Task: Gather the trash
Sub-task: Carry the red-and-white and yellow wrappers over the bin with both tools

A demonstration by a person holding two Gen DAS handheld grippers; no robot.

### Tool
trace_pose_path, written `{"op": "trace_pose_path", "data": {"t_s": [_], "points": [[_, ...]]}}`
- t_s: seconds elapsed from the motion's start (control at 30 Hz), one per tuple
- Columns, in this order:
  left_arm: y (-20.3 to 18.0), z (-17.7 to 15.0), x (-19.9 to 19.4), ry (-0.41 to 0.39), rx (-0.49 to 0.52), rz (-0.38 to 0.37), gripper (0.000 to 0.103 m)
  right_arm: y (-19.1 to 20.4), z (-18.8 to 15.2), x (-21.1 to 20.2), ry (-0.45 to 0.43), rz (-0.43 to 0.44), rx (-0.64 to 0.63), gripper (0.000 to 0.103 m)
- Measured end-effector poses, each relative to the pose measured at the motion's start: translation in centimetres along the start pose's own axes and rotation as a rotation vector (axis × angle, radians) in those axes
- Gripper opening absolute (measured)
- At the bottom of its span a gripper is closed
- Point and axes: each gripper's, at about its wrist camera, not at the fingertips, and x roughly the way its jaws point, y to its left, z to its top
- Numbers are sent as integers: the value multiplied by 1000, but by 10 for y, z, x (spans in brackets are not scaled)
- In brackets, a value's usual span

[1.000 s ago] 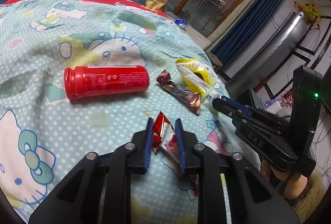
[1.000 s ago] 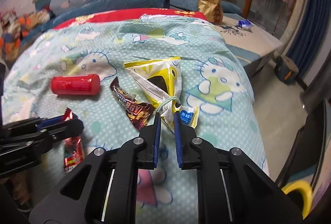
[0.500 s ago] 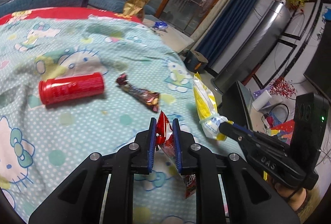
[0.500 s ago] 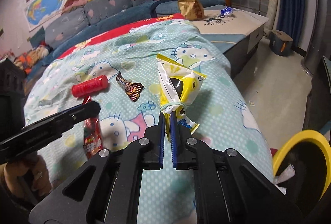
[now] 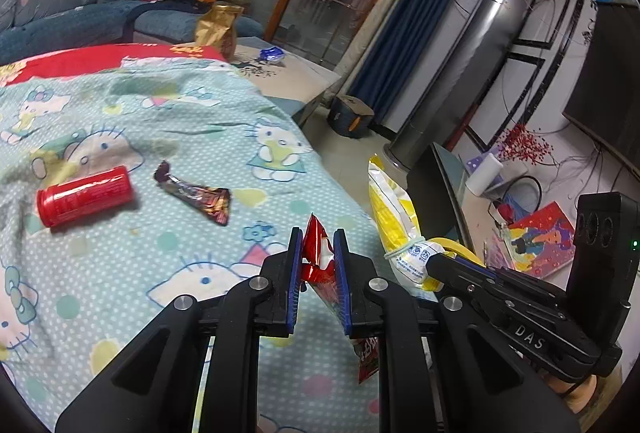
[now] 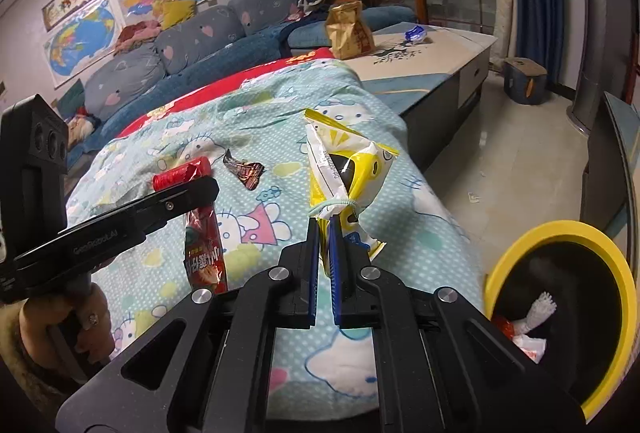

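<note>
While the left tongs (image 5: 316,265) clamp a red wrapper (image 5: 318,253), the right tongs (image 6: 325,265) pinch a yellow bag (image 6: 344,169) above the bed's (image 5: 160,241) edge.

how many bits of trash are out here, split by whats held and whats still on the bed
Held in a tool: 2, red wrapper in the left tool, yellow bag in the right tool
On the bedspread: 2, red can, brown wrapper
Total: 4

Blue sofa (image 6: 224,33), wall maps (image 6: 80,29), navy curtains (image 5: 404,33), tiled floor (image 6: 520,153)
</note>
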Motion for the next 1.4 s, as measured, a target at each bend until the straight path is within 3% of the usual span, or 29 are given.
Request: {"op": "trace_pose_path", "data": {"t_s": [1.0, 1.4], "points": [[-118, -16, 23, 38, 217, -139, 15, -87, -35, -88, -98, -169, 169, 3], [-159, -25, 32, 41, 310, -183, 15, -126, -57, -108, -95, -250, 243, 3]]}}
